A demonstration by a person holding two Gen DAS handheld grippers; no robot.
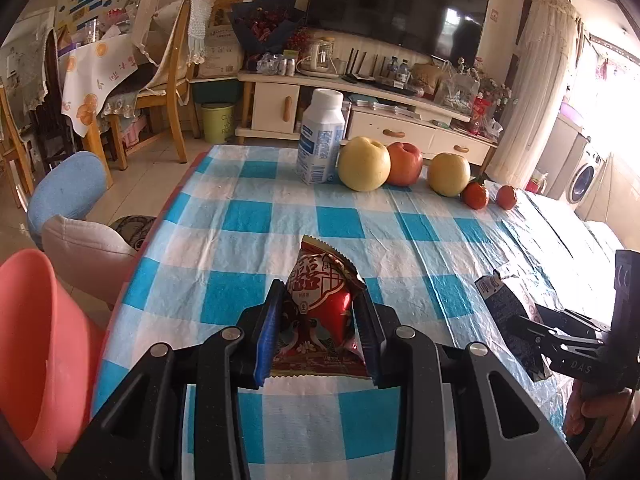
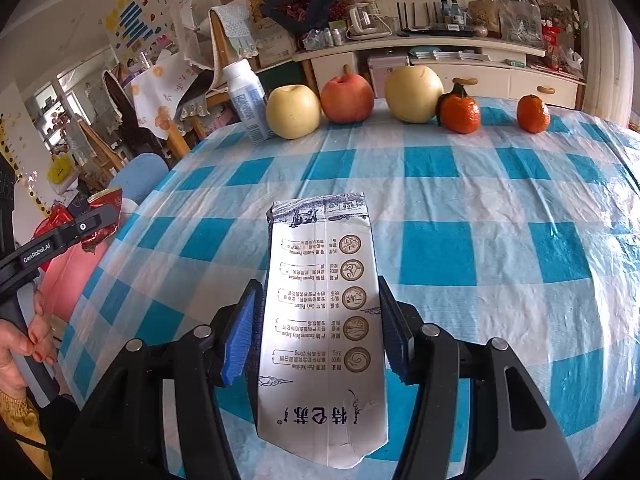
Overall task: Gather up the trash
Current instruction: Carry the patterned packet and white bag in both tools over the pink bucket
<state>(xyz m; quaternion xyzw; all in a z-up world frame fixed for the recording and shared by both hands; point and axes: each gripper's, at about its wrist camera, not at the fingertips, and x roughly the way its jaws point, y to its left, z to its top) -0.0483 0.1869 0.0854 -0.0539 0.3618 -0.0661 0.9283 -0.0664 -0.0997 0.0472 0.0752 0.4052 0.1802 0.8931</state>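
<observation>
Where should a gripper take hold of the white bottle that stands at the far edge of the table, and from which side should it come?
Probably best at the body of the white bottle, below its cap, coming level from the near side. It stands upright and looks narrow enough for the fingers to close across. The yellow apple sits tight against its right, so keep that finger clear of it.
</observation>
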